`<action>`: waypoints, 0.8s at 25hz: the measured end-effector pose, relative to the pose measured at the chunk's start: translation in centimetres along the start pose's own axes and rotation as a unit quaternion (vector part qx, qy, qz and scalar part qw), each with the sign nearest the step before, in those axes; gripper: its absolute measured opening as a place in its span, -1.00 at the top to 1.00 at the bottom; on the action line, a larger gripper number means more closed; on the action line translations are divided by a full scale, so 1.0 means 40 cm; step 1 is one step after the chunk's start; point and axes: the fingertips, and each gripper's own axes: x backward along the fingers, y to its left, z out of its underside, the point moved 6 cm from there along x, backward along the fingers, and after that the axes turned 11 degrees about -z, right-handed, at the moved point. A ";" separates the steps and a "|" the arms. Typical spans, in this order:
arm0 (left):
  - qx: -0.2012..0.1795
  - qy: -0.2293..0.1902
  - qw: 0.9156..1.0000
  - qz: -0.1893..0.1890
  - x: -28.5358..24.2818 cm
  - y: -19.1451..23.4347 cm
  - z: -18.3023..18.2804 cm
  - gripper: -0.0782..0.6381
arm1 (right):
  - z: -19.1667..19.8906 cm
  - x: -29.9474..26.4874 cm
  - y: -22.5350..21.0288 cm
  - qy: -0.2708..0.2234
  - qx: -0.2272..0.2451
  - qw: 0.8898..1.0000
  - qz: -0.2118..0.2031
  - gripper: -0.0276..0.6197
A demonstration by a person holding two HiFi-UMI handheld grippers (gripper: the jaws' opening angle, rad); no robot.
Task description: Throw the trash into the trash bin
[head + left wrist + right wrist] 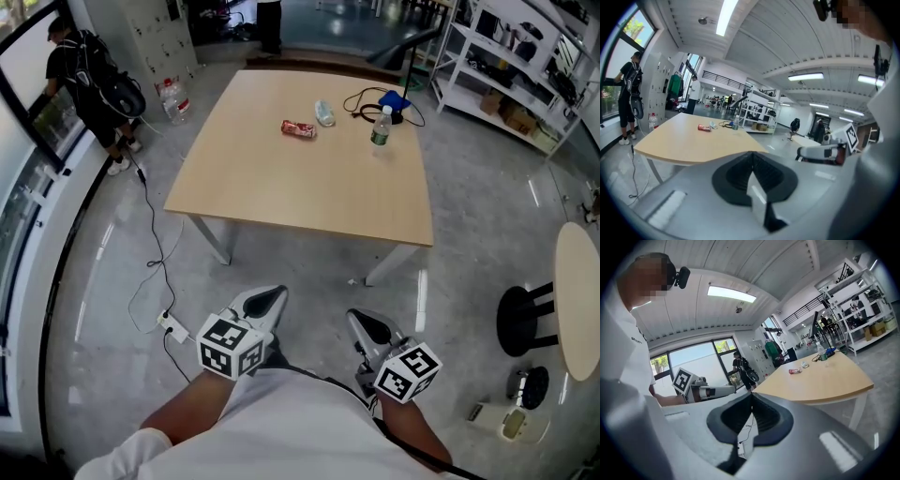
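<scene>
Both of my claws are closed on nothing: the left claw (265,302) and the right claw (371,328) each have their jaws pressed together with only floor in front of them. They hang low, short of the near edge of the pale wooden square surface (309,192).

The trash lies well ahead of both claws, on the far half of that surface. A flattened red wrapper or can (299,129) lies with its long axis across my line of reach. It sits ahead of the gap between my claws, somewhat nearer the left claw. A crumpled clear plastic piece (324,113) sits just beyond it, and a clear plastic bottle with a green label (380,127) stands upright ahead of the right claw.

I see no trash bin in any view.
</scene>
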 end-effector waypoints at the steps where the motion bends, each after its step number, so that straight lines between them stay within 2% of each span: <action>1: 0.004 -0.001 1.000 0.001 -0.012 0.009 -0.007 0.76 | 0.001 -0.009 -0.010 0.003 -0.004 1.000 0.002 0.91; 12: -0.007 -0.006 0.999 0.040 -0.165 0.175 -0.141 0.76 | -0.101 -0.226 -0.109 0.031 0.010 0.999 0.019 0.91; 16: -0.027 -0.011 0.998 0.062 -0.212 0.257 -0.195 0.76 | -0.129 -0.332 -0.131 0.043 0.017 0.999 0.027 0.91; 20: -0.052 -0.019 0.996 0.066 -0.264 0.357 -0.236 0.76 | -0.167 -0.428 -0.182 0.044 0.030 0.998 0.041 0.91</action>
